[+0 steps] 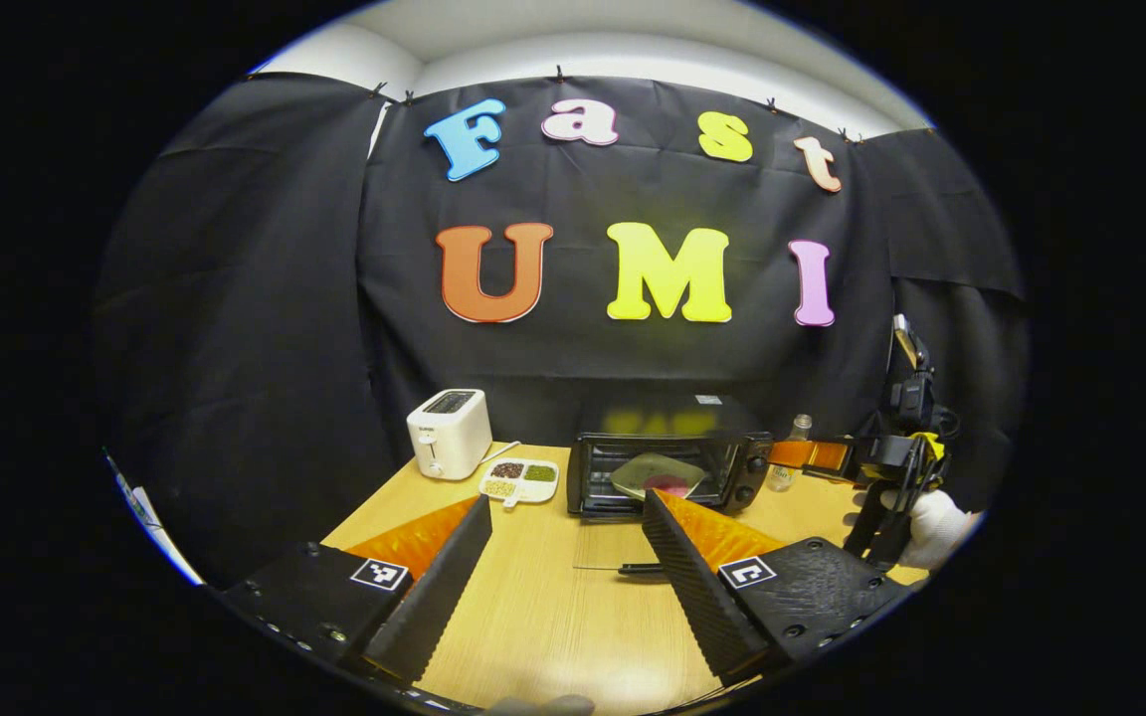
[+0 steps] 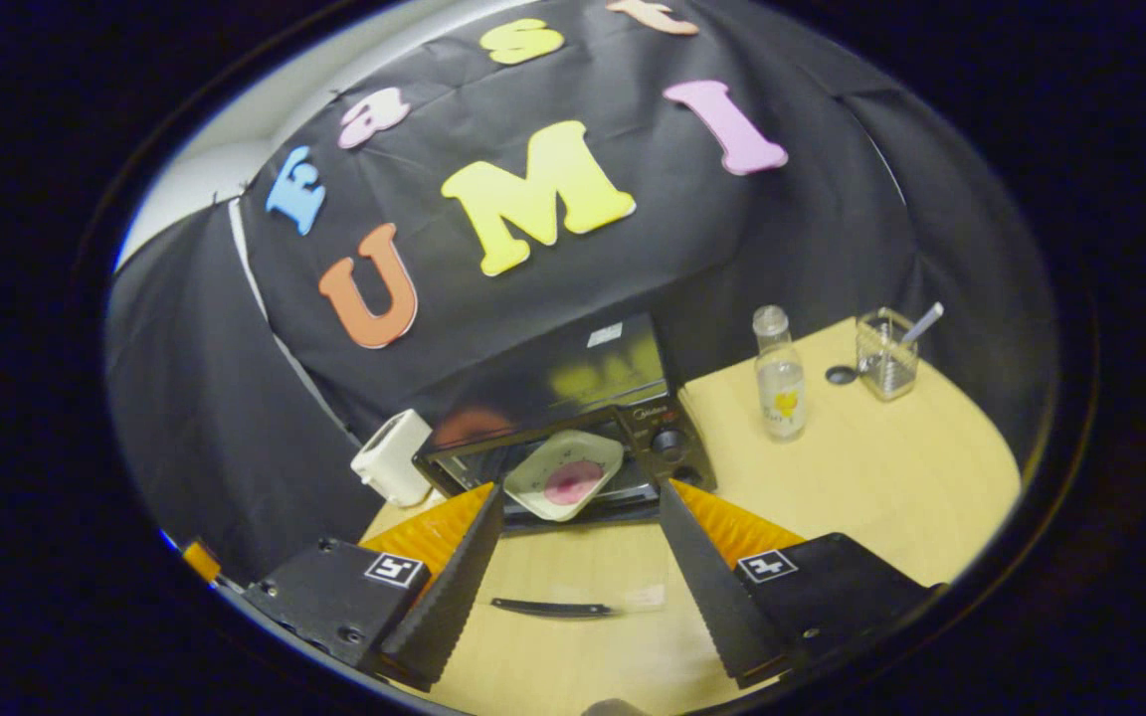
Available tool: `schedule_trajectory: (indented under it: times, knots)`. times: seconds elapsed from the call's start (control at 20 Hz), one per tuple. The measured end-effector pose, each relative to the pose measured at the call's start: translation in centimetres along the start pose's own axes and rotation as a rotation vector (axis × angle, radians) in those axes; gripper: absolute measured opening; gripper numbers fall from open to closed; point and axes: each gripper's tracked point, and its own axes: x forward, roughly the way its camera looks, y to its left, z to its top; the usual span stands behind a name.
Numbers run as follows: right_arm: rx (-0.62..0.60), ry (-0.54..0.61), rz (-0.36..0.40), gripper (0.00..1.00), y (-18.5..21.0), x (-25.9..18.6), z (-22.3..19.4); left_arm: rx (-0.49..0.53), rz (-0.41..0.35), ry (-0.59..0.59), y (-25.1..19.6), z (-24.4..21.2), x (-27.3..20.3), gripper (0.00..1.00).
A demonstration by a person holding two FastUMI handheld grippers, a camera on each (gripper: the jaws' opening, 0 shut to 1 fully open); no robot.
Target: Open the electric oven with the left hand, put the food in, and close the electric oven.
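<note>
Both grippers stood wide apart at the fingers, holding nothing. On the left gripper (image 1: 565, 557), ribbed, wedge-shaped fingers (image 1: 697, 587) hung over the pale wood-grain table (image 1: 533, 617), each carrying a square black-and-white marker tag on its block. The right gripper (image 2: 581, 572) showed the same ridged wedges above the tabletop, and in the left gripper view it appeared off to the side, gripped by a white-gloved hand (image 1: 936, 527).

At the back of the table sat the electric oven (image 1: 668, 469), a dark boxy shell with two round knobs down one side. Its glass door (image 2: 573, 602) lay folded flat toward the front, nearly see-through, marked mostly by its dark bar handle. Inside rested a pale square plate (image 2: 563, 475) with rounded corners, bearing a flat pink round of food (image 2: 573, 481). A small badge beside the upper knob was too small to read.

Beside the oven stood a glossy white toaster (image 1: 449, 433) with a faint unreadable mark, and a white divided dish (image 1: 520, 480) of dark and green grains. On the other side stood a clear bottle (image 2: 780, 378) with a yellow label and a clear square holder (image 2: 886, 353) with a spoon.
</note>
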Motion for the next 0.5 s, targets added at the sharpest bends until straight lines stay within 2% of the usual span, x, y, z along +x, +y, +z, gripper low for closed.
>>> schedule_trajectory:
  times: [0.05, 0.1, 0.15, 0.2, 0.25, 0.5]
  knots:
    - [-0.056, -0.016, -0.016, 1.00, -0.1, -1.6, 0.3, -0.002, -0.017, -0.001, -0.3, -0.3, 0.1, 0.98]
    - [-0.096, -0.029, -0.029, 1.00, -0.3, -2.9, 0.8, -0.004, -0.034, 0.000, -0.7, -0.6, 0.1, 0.98]
    - [-0.125, -0.043, -0.047, 0.95, -0.6, -4.4, 0.9, -0.004, -0.054, 0.001, -1.3, -0.9, 0.3, 0.97]
    - [-0.147, -0.053, -0.063, 1.00, -0.9, -5.7, 1.2, 0.000, -0.071, 0.004, -1.9, -1.3, 0.6, 0.97]
    - [-0.163, -0.061, -0.078, 0.95, -1.4, -6.9, 1.3, 0.007, -0.085, 0.009, -2.5, -1.7, 0.9, 0.96]
    - [-0.277, -0.077, -0.157, 0.96, -5.0, -11.7, 1.4, 0.027, -0.139, 0.057, -5.4, -5.1, 2.9, 0.96]
